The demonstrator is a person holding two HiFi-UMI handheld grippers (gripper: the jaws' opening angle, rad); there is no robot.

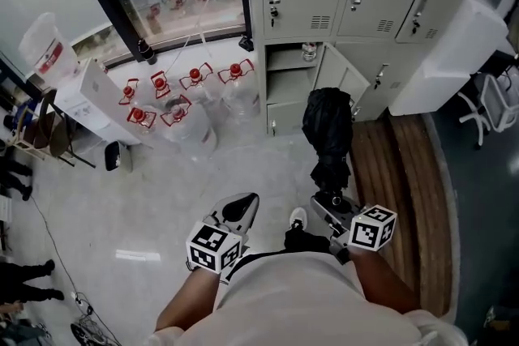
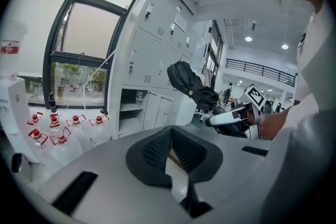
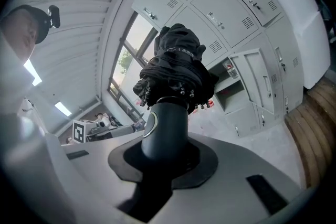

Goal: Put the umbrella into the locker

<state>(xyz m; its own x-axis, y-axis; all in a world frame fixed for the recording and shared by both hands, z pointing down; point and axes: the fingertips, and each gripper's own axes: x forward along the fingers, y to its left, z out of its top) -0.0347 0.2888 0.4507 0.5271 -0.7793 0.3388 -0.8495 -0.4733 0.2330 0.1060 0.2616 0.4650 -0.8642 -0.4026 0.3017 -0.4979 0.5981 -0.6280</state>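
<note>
A folded black umbrella (image 1: 328,134) sticks out forward from my right gripper (image 1: 332,202), which is shut on its dark round handle (image 3: 164,131). The umbrella's canopy (image 3: 176,71) fills the middle of the right gripper view and points at the grey lockers. One low locker (image 1: 290,81) stands open with its door (image 1: 342,81) swung to the right; a small bottle (image 1: 308,51) sits on its upper shelf. My left gripper (image 1: 242,208) hovers beside the right one, holding nothing, its pads (image 2: 157,149) meeting at the tips. In the left gripper view the umbrella (image 2: 190,85) and the open locker (image 2: 132,108) show ahead.
Several big water bottles with red caps (image 1: 182,97) stand on the floor left of the lockers, by a window. A white dispenser (image 1: 89,93) is at the far left. A wooden platform (image 1: 405,174) and a white counter (image 1: 454,53) lie to the right.
</note>
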